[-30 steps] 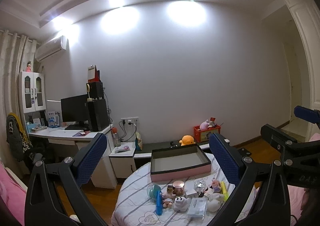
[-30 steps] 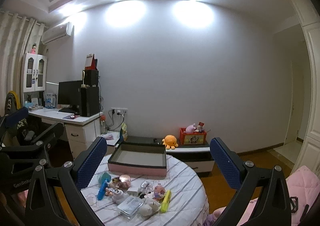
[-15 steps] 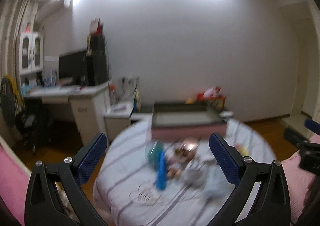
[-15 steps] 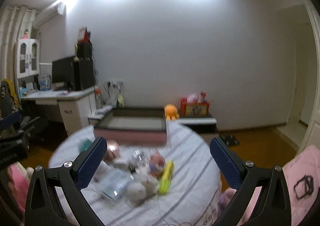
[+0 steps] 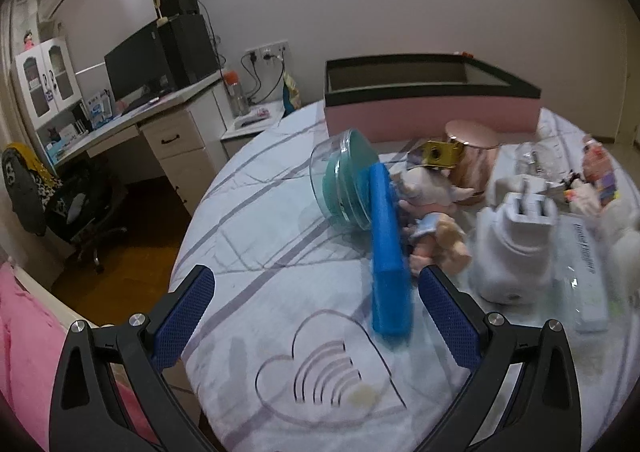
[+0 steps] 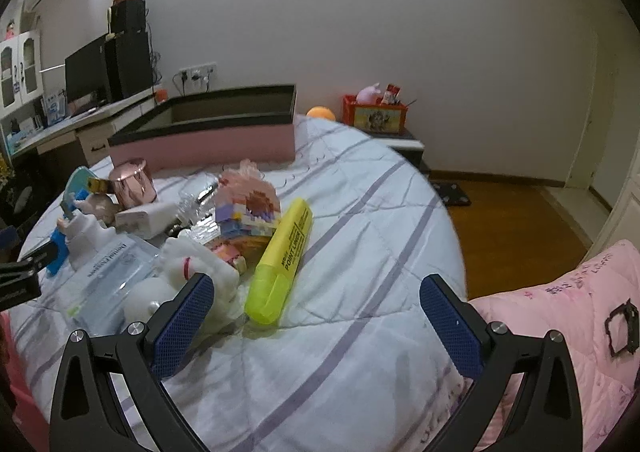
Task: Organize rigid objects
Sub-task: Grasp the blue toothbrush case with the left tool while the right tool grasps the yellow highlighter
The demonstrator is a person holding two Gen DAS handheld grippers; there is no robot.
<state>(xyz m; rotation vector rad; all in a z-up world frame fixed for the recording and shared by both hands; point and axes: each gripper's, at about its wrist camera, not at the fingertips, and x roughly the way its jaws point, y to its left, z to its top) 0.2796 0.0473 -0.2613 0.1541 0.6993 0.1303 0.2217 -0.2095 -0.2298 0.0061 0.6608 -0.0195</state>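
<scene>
A heap of small items lies on a round table under a striped white cloth (image 5: 256, 244). In the left wrist view my left gripper (image 5: 316, 312) is open, low over the cloth, with a blue bar (image 5: 386, 248) just ahead of its right finger. Behind the bar lie a clear jar with a teal lid (image 5: 344, 184), a rose-gold tin (image 5: 474, 156) and a white plug (image 5: 516, 236). My right gripper (image 6: 316, 320) is open too; a yellow highlighter (image 6: 282, 248) lies ahead of it, beside a white plush (image 6: 192, 272) and a block figure (image 6: 248, 208). A pink open box (image 6: 204, 136) stands at the back.
A desk (image 5: 132, 124) with a monitor and a dark chair (image 5: 68, 204) stand left of the table. Pink bedding (image 6: 560, 316) lies at the right. A red toy crate (image 6: 376, 116) sits on a low shelf by the wall. Wooden floor (image 6: 516, 220) surrounds the table.
Both grippers have dropped and moved in towards the table; the items now fill the lower views instead of sitting small and far. Both stay open.
</scene>
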